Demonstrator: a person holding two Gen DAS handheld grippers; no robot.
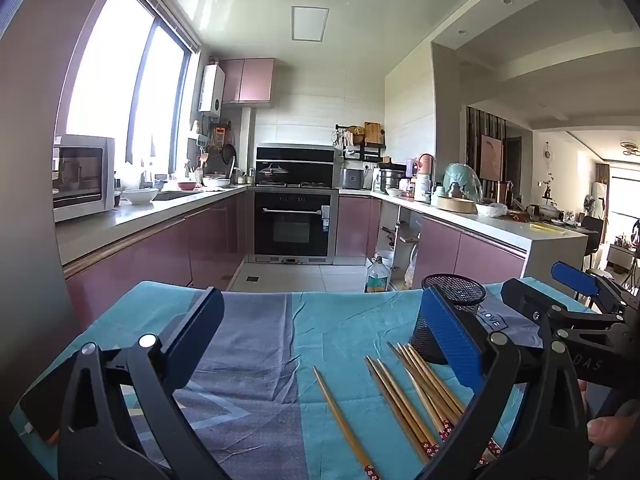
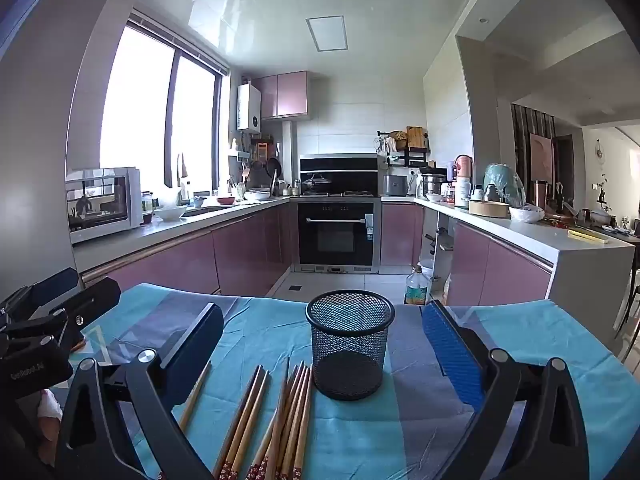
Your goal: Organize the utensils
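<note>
Several wooden chopsticks (image 2: 276, 420) with red flowered ends lie loose on the blue cloth, just in front of an empty black mesh cup (image 2: 349, 344) that stands upright. My right gripper (image 2: 324, 344) is open and empty, held above the cloth with the cup and chopsticks between its fingers' lines. In the left wrist view the chopsticks (image 1: 404, 396) lie at the lower right and the mesh cup (image 1: 452, 320) is partly hidden behind my right finger. My left gripper (image 1: 320, 332) is open and empty over the cloth. The right gripper (image 1: 576, 300) shows at the right edge.
The table is covered by a teal and grey cloth (image 1: 260, 344). Beyond its far edge is a kitchen floor with an oil bottle (image 2: 416, 286), pink cabinets, an oven (image 2: 338, 236) and crowded counters. The left gripper (image 2: 48, 320) shows at the left edge of the right wrist view.
</note>
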